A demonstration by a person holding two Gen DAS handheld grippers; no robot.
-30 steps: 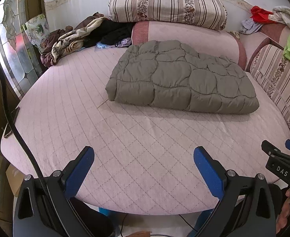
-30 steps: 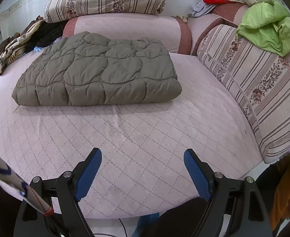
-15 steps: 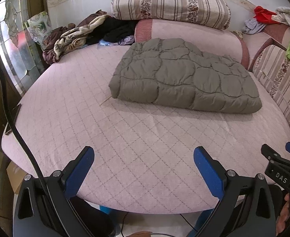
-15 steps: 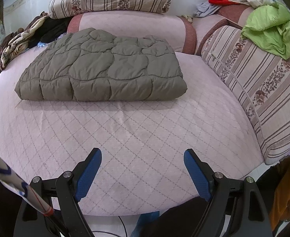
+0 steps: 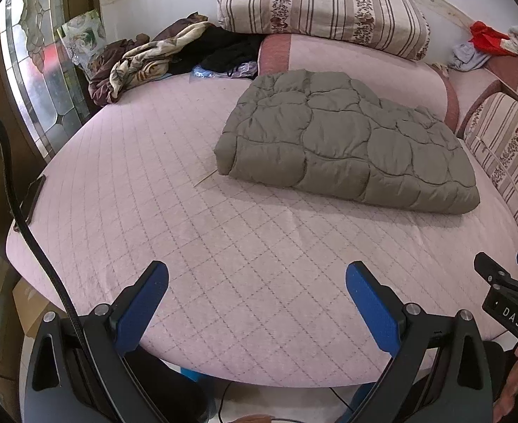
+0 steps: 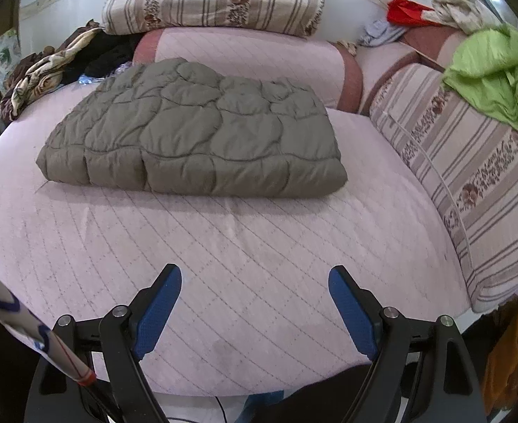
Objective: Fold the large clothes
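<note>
A grey-brown quilted padded garment lies folded into a thick rectangle on the pink quilted bed, toward the far side; it also shows in the right wrist view. My left gripper is open and empty over the bed's near edge, well short of the garment. My right gripper is open and empty too, over the near edge, in front of the garment's front fold. Its body shows at the right edge of the left wrist view.
A striped pillow sits on a pink bolster behind the garment. Crumpled clothes pile at the back left by a glass door. A striped side cushion carries a green cloth.
Both grippers have tilted slightly, so the folded garment sits a little lower in each view. The garment itself has not moved. Both jaws stay open.
</note>
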